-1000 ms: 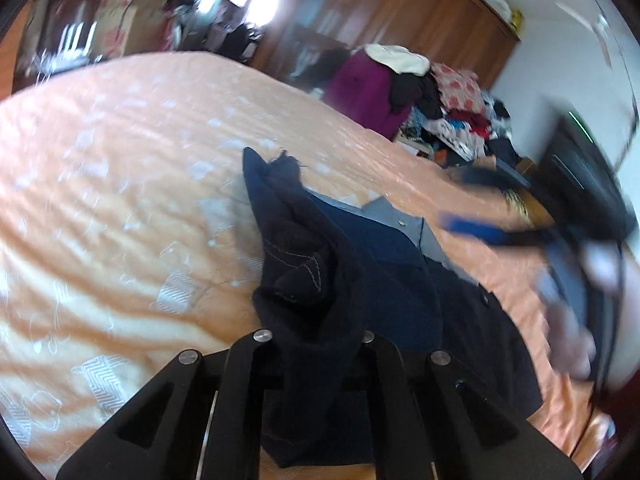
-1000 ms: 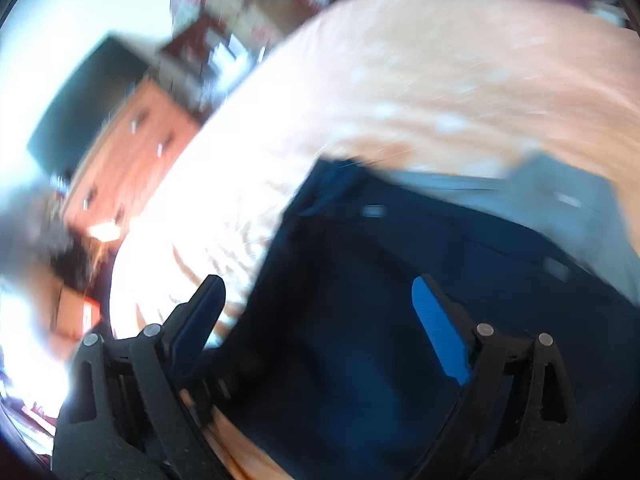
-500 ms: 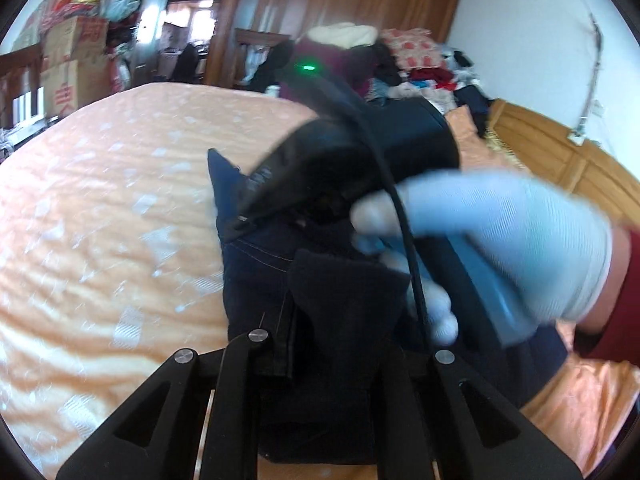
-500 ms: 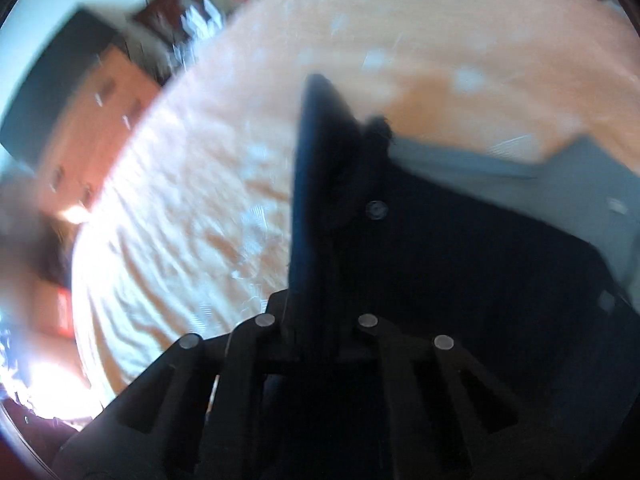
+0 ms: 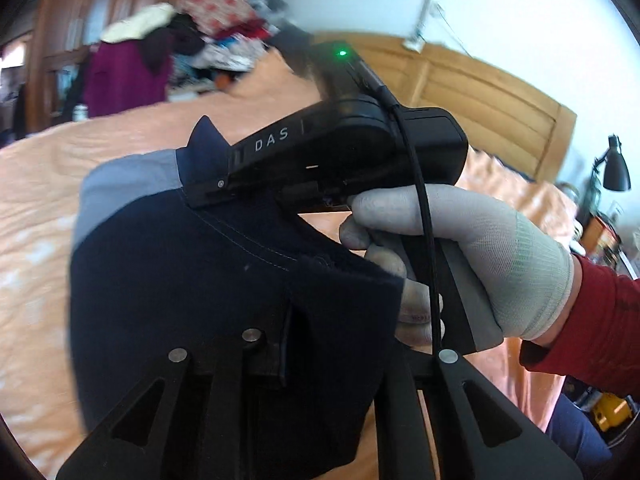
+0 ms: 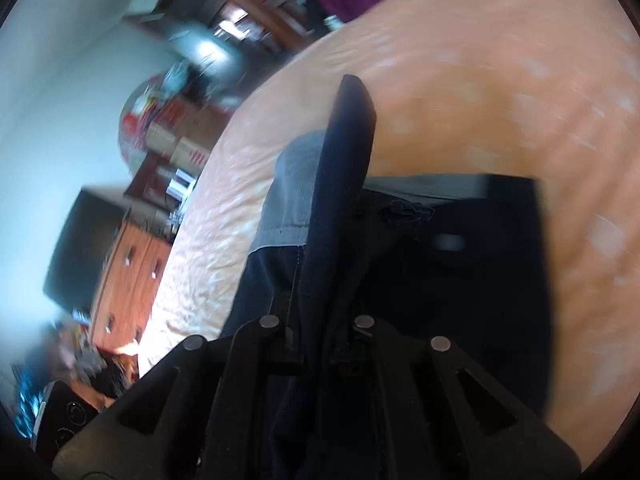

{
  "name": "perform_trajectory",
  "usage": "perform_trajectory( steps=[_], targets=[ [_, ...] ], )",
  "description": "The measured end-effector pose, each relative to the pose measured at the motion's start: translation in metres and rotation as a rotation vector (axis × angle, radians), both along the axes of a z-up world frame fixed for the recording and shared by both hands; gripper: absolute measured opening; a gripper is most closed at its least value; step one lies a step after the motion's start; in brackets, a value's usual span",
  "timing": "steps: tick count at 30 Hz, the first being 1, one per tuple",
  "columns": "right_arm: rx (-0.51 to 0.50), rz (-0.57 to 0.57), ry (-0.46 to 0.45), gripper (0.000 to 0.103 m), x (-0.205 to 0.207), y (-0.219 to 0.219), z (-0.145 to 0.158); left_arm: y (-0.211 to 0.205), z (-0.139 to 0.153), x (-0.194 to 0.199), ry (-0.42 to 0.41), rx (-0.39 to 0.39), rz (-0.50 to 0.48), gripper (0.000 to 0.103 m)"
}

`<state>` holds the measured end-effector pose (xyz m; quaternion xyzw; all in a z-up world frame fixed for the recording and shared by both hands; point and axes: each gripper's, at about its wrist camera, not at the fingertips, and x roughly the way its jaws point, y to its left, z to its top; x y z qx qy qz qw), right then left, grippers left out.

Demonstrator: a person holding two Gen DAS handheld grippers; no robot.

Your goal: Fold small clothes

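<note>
Dark navy cloth garment with a grey band (image 5: 192,280) hangs above the peach patterned bedspread (image 5: 36,208). Left gripper (image 5: 312,336) pinches its near edge; right gripper (image 6: 316,336), in a grey-gloved hand (image 5: 472,248), is clamped on another fold.

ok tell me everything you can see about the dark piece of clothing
The dark navy garment looks like soft woven cloth with pale topstitching along a seam and a grey panel at one edge. It is lifted off the orange bedspread, bunched and partly doubled over. The left tongs are shut on a fold near the camera; the right tongs grip another fold, a stiff flap standing up from them. What kind of garment it is cannot be told.
</note>
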<state>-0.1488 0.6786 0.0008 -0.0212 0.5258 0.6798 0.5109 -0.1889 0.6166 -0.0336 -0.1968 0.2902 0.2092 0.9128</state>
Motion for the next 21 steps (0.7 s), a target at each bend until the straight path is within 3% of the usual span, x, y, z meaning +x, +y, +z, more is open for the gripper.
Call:
perform_trajectory(
  steps=[4, 7, 9, 15, 16, 19, 21],
  targets=[
    [-0.108, -0.038, 0.155, 0.006, 0.050, -0.001, -0.067, 0.000, -0.034, 0.055, 0.086, -0.059, -0.069, 0.015],
    [-0.146, -0.073, 0.301, 0.003, 0.077, -0.002, -0.122, 0.001, -0.090, 0.090, 0.221, -0.133, -0.108, 0.017],
    [-0.117, -0.070, 0.312, 0.004, 0.076, -0.002, -0.122, 0.000, -0.105, 0.099, 0.237, -0.111, -0.105, 0.017],
    [-0.147, 0.005, 0.391, 0.011, 0.085, -0.003, -0.122, -0.002, -0.095, 0.105, 0.243, -0.116, -0.113, 0.029],
    [-0.163, 0.017, 0.370, 0.017, 0.082, -0.007, -0.115, -0.004, -0.088, 0.103, 0.242, -0.123, -0.116, 0.029],
    [-0.170, 0.046, 0.339, 0.051, 0.078, -0.028, -0.095, -0.023, -0.064, 0.074, 0.183, -0.114, -0.120, 0.034],
    [-0.168, 0.071, 0.294, 0.064, 0.070, -0.047, -0.079, -0.036, -0.040, 0.042, 0.131, -0.101, -0.104, 0.040]
  ],
)
